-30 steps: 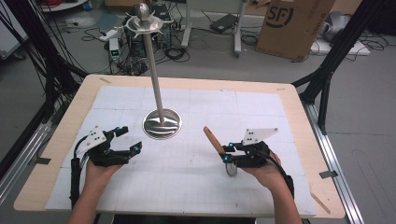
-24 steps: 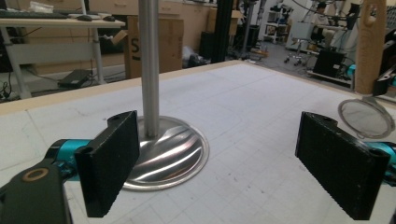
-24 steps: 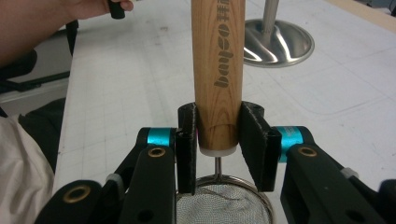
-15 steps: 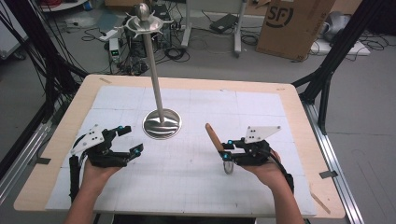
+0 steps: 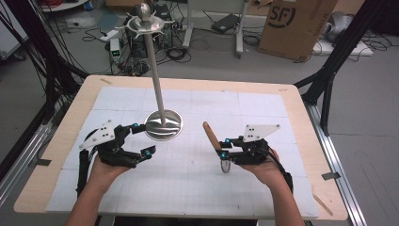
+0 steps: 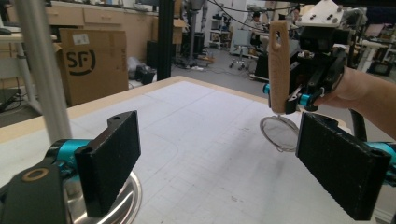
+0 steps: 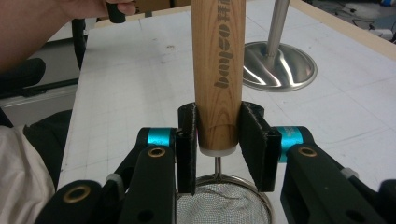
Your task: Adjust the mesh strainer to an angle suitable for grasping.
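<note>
**Strainer pinched by its wooden handle above the gridded mat**

The small strainer (image 5: 225,165) hangs in the right gripper (image 5: 222,147), whose jaws are pinched on the lower end of its wooden handle (image 7: 217,70). Its long axis runs steeply up and down: the handle rises and leans away from the person toward the far side of the table, and the round mesh bowl (image 7: 223,201) sits at the low end, just over the mat. In the left gripper view the handle stands nearly upright with a hanging slot near its top.

The left gripper (image 5: 141,140) has its jaws spread wide with nothing between them, one fingertip just beside the round steel base (image 5: 163,126) of a tall stand (image 5: 154,70).

Beneath lies a white gridded mat (image 5: 197,183) on a pale wooden table (image 5: 301,108). Around it: grey floor, tangled cables, black frame legs and a cardboard box (image 5: 294,26).
</note>
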{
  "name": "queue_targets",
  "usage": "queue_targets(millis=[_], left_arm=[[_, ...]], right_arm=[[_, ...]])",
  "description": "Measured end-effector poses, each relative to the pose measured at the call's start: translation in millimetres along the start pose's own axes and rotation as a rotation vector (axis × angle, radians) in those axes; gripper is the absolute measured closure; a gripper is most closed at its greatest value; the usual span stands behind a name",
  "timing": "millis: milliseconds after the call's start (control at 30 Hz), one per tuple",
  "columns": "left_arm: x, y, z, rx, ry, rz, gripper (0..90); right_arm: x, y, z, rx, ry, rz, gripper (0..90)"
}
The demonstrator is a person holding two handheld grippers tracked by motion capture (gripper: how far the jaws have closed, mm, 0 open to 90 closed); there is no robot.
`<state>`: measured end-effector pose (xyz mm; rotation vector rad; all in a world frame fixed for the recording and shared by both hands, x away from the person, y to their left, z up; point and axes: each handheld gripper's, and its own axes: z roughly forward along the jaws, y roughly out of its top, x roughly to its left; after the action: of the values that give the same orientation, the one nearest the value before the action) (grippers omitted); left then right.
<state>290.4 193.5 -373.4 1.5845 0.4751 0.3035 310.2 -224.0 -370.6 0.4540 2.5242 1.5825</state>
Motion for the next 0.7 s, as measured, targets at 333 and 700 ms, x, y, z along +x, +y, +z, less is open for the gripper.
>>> queue_targets(millis=[333,700], left_arm=[[-9.4,17.3,15.9,0.006,-0.045,0.023,14.3],[-23.2,37.3,39.7,0.0,-0.109,0.058,14.5]], right_arm=[[1.3,5.9,3.5,-0.003,0.008,-0.016,68.1],[5.2,15.9,10.9,-0.014,0.036,-0.031,68.1]])
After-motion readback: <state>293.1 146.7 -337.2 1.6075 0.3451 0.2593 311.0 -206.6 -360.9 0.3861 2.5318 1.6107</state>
